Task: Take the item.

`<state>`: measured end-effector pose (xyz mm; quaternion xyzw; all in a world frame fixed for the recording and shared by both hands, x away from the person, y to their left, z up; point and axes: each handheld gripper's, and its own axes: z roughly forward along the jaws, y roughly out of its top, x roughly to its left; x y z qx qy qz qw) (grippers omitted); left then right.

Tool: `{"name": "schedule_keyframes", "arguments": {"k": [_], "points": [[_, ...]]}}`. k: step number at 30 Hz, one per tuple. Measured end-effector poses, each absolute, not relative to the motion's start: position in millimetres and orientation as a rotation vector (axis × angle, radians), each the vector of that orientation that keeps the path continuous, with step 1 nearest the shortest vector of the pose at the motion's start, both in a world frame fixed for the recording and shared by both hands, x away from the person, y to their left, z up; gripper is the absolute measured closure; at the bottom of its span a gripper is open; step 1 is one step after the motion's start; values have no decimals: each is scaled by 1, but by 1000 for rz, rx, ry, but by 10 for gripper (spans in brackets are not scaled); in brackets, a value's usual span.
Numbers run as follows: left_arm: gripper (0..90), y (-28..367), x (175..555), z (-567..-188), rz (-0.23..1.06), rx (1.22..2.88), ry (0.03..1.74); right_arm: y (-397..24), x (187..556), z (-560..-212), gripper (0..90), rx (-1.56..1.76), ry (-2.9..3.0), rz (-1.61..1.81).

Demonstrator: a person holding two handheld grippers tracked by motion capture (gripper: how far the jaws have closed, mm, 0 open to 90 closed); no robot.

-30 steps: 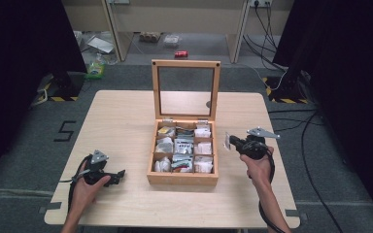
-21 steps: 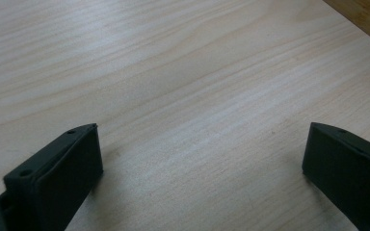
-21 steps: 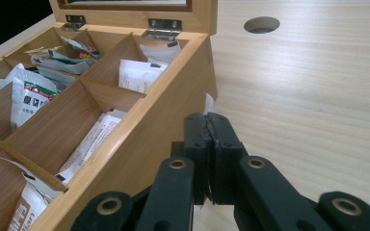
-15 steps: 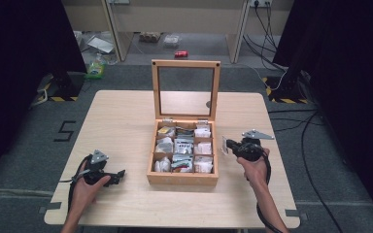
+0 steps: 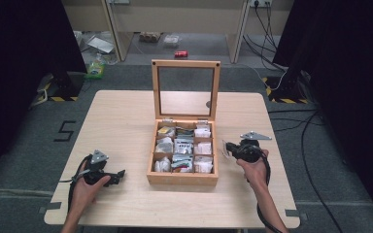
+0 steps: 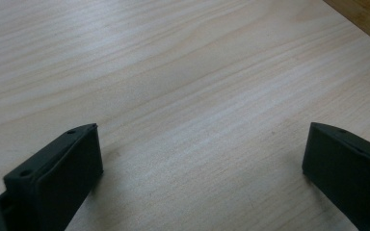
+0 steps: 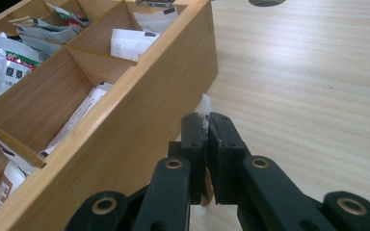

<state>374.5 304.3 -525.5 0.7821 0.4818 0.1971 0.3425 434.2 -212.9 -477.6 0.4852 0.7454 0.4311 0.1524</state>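
An open wooden box (image 5: 182, 178) with sachets in its compartments stands mid-table, its glass lid (image 5: 185, 63) upright. My right gripper (image 5: 229, 148) hovers just right of the box, shut on a thin white packet (image 5: 225, 145). In the right gripper view, the packet (image 7: 204, 103) sticks up between the pads of that gripper (image 7: 207, 120), beside the box wall (image 7: 125, 144). Its jaws have just eased open slightly, with the packet still pinched between them. My left gripper (image 5: 119, 175) rests on the table left of the box, open and holding nothing (image 6: 200, 139).
The light wooden table (image 5: 126, 121) has bare room left of the box and behind it. A round hole (image 7: 267, 2) in the tabletop lies behind the box. Cables (image 5: 315, 145) trail on the floor to the right.
My right gripper has drifted slightly toward the near edge of the table with the packet in it. The left gripper has stayed in place.
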Motion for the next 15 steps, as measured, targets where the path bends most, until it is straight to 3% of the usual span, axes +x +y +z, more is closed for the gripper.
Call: {"name": "schedule_keyframes", "arguments": {"k": [15], "points": [[0,304,374,-526,512,2033,1253,-220,434,-473,770,1429,2120,1246]]}}
